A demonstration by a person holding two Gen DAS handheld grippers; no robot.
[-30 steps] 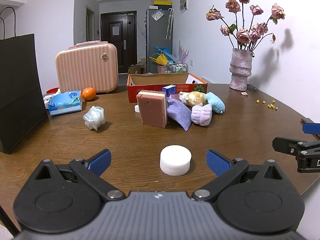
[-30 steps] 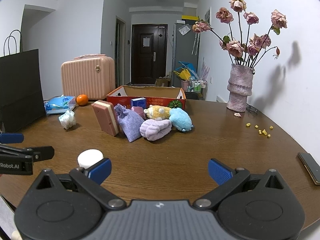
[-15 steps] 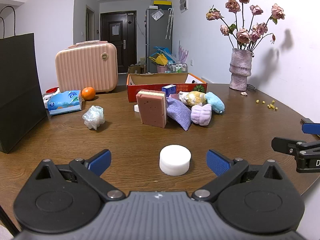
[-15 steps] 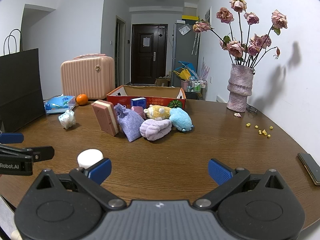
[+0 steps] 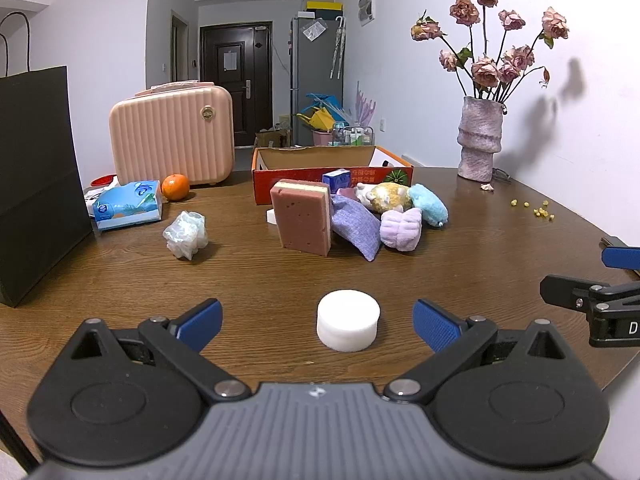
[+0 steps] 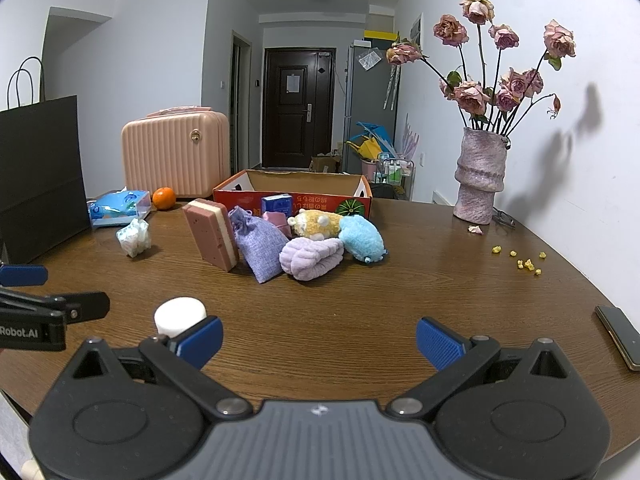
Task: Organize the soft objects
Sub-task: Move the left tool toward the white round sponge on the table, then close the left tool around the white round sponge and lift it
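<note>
Left wrist view: white puck [image 5: 348, 325] sits on the table [image 5: 260, 280] between the wide-open jaws of the left gripper [image 5: 316, 322], a little right of centre, likely lined up for a grab.
Puck axis: short cylinder, upright, flat face up.
Right gripper [image 6: 318, 340]: jaws spread, empty; soft pile [image 6: 288, 240] well ahead, before the cardboard box [image 6: 292, 190].

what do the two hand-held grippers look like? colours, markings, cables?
Both match. The left hand-held gripper has a grey ribbed body, black linkage arms with silver pivot pins over round black housings, and blue textured finger pads. The right hand-held gripper is the same build. Seen side-on, white lettering shows: "Robot.AI" on the left one; on the right, a partial "D". No cables or sleeves visible.
</note>
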